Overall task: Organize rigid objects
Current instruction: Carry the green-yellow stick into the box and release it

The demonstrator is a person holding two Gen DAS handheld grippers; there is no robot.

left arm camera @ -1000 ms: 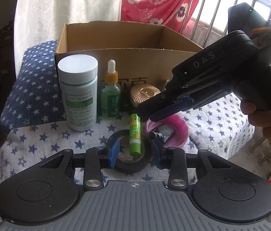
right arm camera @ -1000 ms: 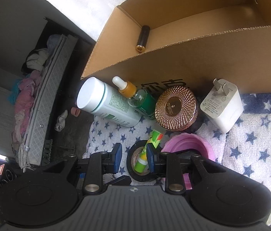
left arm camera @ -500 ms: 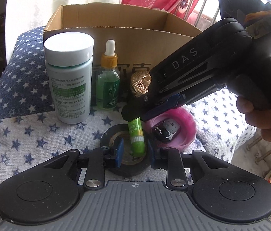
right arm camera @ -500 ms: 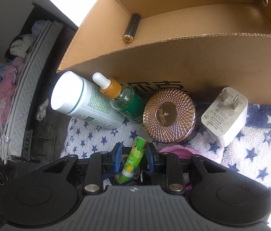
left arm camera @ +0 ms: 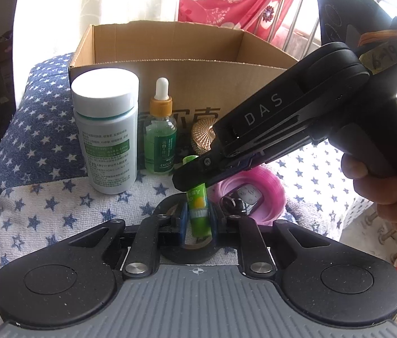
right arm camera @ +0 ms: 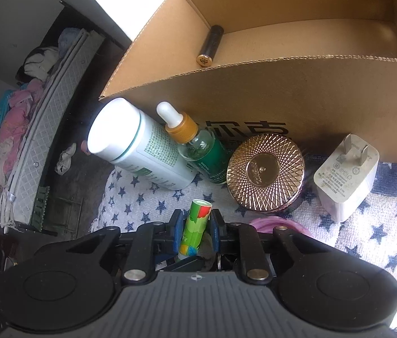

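Both claws have just been closing on the same green glue stick (left arm camera: pixel 197 211). In the left wrist view the left claw (left arm camera: pixel 197 221) clamps its lower end at frame centre, over a black tape ring (left arm camera: pixel 187 253), while the right claw (left arm camera: pixel 190 177) reaches in from the upper right and bites the stick higher up; a hand (left arm camera: pixel 390 180) grips that tool's handle at the right edge. Only this view shows the pink bowl (left arm camera: pixel 271 188) with a key fob (left arm camera: pixel 247 198) inside.

The right wrist view shows the right claw (right arm camera: pixel 195 232) pressed on the stick (right arm camera: pixel 195 226) at lower centre. It alone shows a dark tube (right arm camera: pixel 211 46) lying inside the box (right arm camera: pixel 254 90) and a white charger (right arm camera: pixel 345 174) at right. The pill bottle (right arm camera: pixel 139 152), dropper bottle (right arm camera: pixel 195 146) and gold lid (right arm camera: pixel 266 171) stand along the box front on the starred cloth (right arm camera: pixel 147 197).
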